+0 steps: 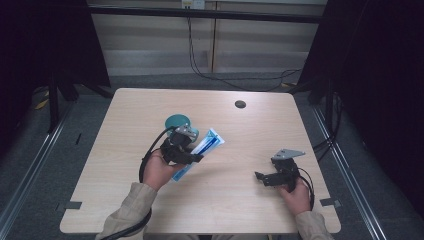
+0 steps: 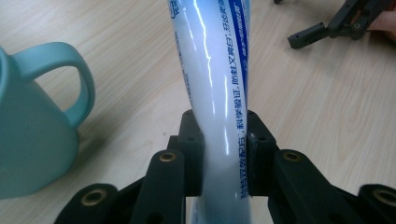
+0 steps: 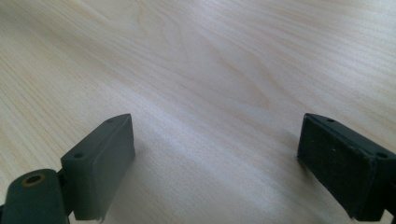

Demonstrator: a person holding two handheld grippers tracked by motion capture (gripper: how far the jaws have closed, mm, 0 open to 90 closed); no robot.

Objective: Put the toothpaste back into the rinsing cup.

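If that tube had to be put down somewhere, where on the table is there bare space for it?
Bare wood lies between the left gripper and the right gripper, and across the far right part around the small dark hole. The near left corner of the table is bare too. It is crowded by the teal mug, right behind the held toothpaste tube.

table (image 1: pixel 225 200): light wood | on it: teal mug (image 1: pixel 176 121)

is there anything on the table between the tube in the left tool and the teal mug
Nothing visible. The left tool is shut on the white and blue tube, and the teal mug stands right beside it. In the left gripper view, bare table lies between tube and mug handle.
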